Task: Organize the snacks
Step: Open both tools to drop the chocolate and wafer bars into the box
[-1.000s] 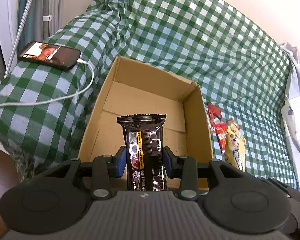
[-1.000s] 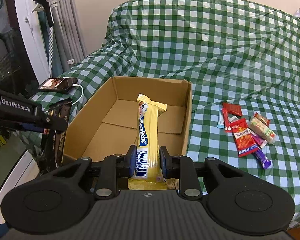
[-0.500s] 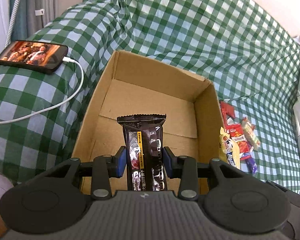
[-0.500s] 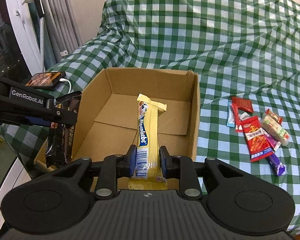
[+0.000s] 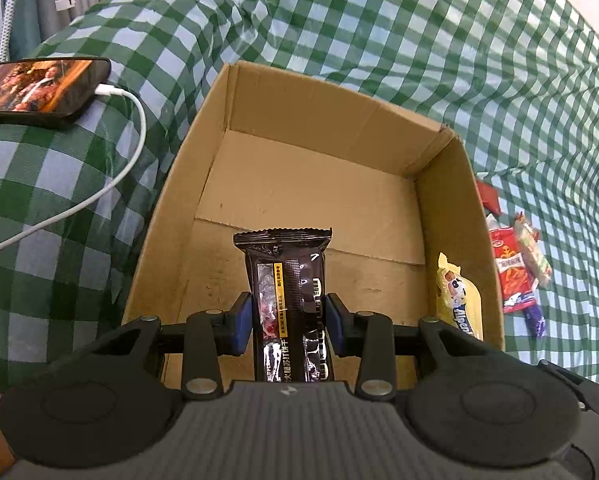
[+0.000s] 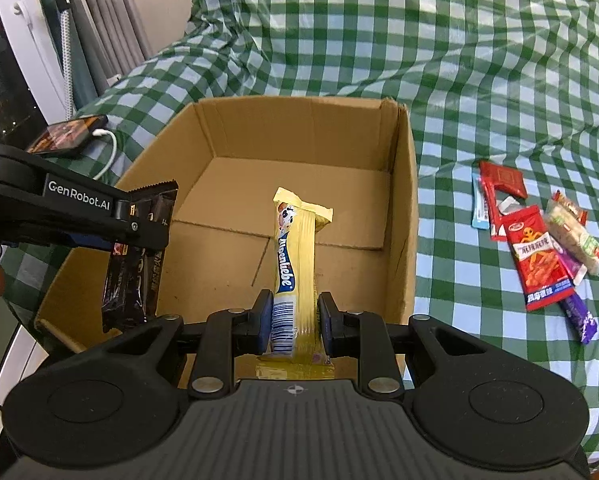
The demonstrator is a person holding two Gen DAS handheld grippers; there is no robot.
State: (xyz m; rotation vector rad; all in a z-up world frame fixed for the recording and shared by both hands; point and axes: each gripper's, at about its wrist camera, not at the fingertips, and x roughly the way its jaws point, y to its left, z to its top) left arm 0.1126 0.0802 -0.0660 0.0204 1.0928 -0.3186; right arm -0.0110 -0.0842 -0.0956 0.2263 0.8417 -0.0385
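Both packets are over the open brown cardboard box (image 6: 311, 184) on the green-checked cloth (image 6: 479, 60), so I judge the drop-in step is in hand: left gripper (image 5: 289, 322) clamped on a black foil snack bar (image 5: 287, 292) over the near-left corner, right gripper (image 6: 293, 320) clamped on a long yellow Alpenliebe candy pack (image 6: 295, 256) near the near edge. Next: open jaws, let both fall clear of the walls. Lit phone (image 5: 39, 90) with white cable (image 5: 111, 184) lies left of the box, loose snack pile (image 6: 539, 240) right; nothing blocks.
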